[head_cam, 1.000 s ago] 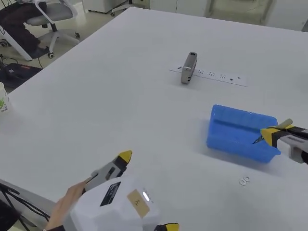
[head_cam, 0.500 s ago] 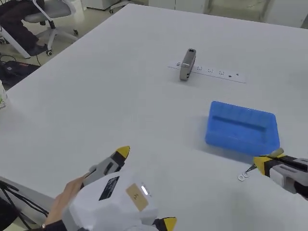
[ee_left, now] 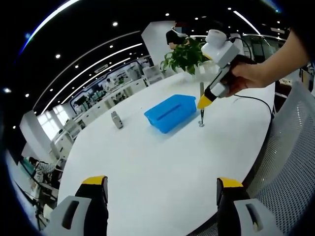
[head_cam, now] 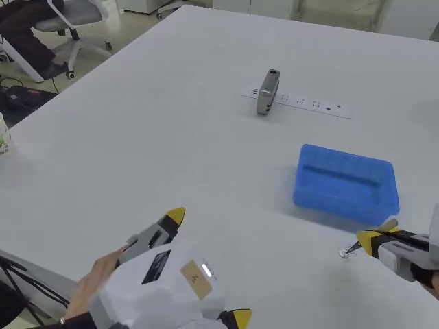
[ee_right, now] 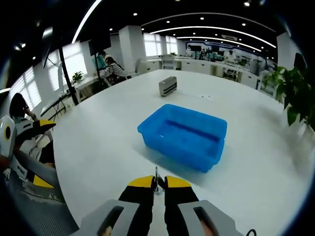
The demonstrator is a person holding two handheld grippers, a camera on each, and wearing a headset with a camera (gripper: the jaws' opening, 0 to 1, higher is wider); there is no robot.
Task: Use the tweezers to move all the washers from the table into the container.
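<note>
A blue container (head_cam: 346, 181) stands right of the table's centre, also seen in the left gripper view (ee_left: 171, 112) and the right gripper view (ee_right: 184, 133). Just in front of it, my right gripper (head_cam: 372, 238) is shut on metal tweezers (ee_right: 156, 173). The tweezers (ee_left: 201, 105) point down, and their tips rest on the table at the small washers (head_cam: 345, 253), which are hard to make out. My left gripper (head_cam: 208, 267) hovers open and holding nothing at the table's near left edge, its jaws wide apart (ee_left: 161, 183).
A grey device (head_cam: 267, 92) stands on end beside a flush white power strip (head_cam: 309, 106) at the far middle of the white table (head_cam: 171, 137). Office chairs (head_cam: 68, 17) sit off the far left corner. A potted plant (ee_right: 295, 93) is at the far right.
My right gripper has moved with the tweezers from over the blue container down to the table in front of it, by the washers. The left gripper has stayed where it was.
</note>
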